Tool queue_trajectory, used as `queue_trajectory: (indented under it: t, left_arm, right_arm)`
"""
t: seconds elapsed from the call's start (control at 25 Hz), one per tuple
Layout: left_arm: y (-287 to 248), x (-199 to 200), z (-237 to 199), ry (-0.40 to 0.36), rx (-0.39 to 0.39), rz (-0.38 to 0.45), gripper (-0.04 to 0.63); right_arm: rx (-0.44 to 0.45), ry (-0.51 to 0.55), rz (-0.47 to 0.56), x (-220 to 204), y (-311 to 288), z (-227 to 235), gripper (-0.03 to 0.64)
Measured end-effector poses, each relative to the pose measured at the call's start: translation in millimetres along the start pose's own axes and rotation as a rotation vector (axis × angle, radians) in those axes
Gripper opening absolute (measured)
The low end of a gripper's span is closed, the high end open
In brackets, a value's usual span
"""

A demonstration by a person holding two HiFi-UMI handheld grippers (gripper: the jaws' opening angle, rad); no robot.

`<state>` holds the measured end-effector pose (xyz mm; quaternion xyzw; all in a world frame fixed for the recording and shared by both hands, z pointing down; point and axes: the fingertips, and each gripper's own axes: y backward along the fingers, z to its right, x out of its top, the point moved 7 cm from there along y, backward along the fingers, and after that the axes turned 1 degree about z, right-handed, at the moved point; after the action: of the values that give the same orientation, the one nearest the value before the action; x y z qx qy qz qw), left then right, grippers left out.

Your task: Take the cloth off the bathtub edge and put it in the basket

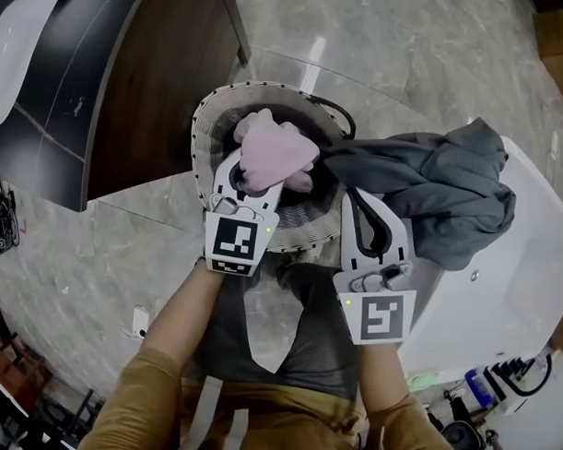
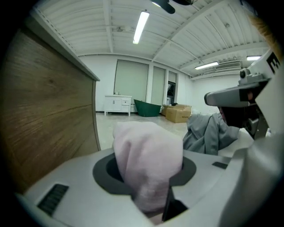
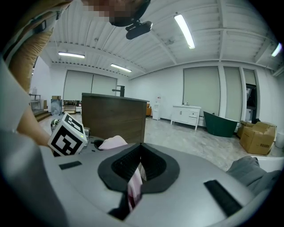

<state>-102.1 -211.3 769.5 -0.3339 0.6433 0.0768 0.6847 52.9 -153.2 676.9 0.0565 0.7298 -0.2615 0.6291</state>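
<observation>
When viewed from overhead, filled at 3 to 5 o'clock by a white bathtub [image 1: 500, 301], its edge running in toward centre. At 10 o'clock, a wooden cabinet [image 1: 166, 86] with a dark top, standing on pale marbled floor [image 1: 407, 58]. Draped over the bathtub edge at 2 o'clock, a crumpled grey cloth [image 1: 430, 183], one tail stretching toward centre and lying across the basket's rim. Just above centre at 12 o'clock, a round woven basket [image 1: 203, 143], close beside the bathtub. Over the basket's near side, the left hand-held gripper [image 1: 251, 177], jaws clamped on a bunched pink cloth [image 1: 277, 150], which bulges up between them and is held over the basket's opening. Just right of centre, the right hand-held gripper [image 1: 354, 202], tip at the end of the grey tail, jaws pressed together. In their seam, a thin pale strip [image 3: 134, 188], too small to identify.
</observation>
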Motion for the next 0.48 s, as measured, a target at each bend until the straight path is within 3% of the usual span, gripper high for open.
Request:
queue_trajectory:
  t: [0.48]
  left_arm:
    - [-35, -74, -5, -0.04, -0.064, -0.117, 0.167]
  right_arm:
    - [-0.002, -0.014, -0.023, -53, -31, 5, 0.006]
